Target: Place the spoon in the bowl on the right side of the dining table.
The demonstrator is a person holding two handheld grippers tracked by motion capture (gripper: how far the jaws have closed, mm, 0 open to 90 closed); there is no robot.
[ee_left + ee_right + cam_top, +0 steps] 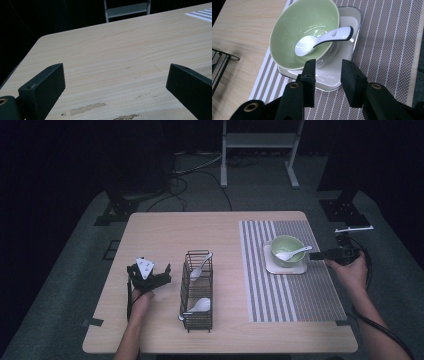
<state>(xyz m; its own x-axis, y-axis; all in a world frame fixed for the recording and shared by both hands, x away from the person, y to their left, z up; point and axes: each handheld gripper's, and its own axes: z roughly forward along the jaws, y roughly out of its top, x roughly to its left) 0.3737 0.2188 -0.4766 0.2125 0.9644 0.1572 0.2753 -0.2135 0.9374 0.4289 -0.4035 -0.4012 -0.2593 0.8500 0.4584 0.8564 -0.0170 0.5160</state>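
A pale green bowl (285, 244) (294, 27) stands on a white square plate (300, 269) (329, 80) on the striped placemat (320, 290). A white spoon (292, 253) (322, 40) lies in the bowl, its handle resting over the rim toward my right gripper (315, 255) (328, 62). That gripper hovers just beside the bowl and plate, jaws apart with nothing between them. My left gripper (166, 274) (116, 68) rests wide open over bare wood left of a black wire basket (197, 292).
The basket holds two white spoons, one leaning at the far end (201, 266) and one at the near end (200, 306). Bare wooden tabletop (112, 45) stretches behind the left gripper. A metal stand (260, 140) is on the floor beyond the table.
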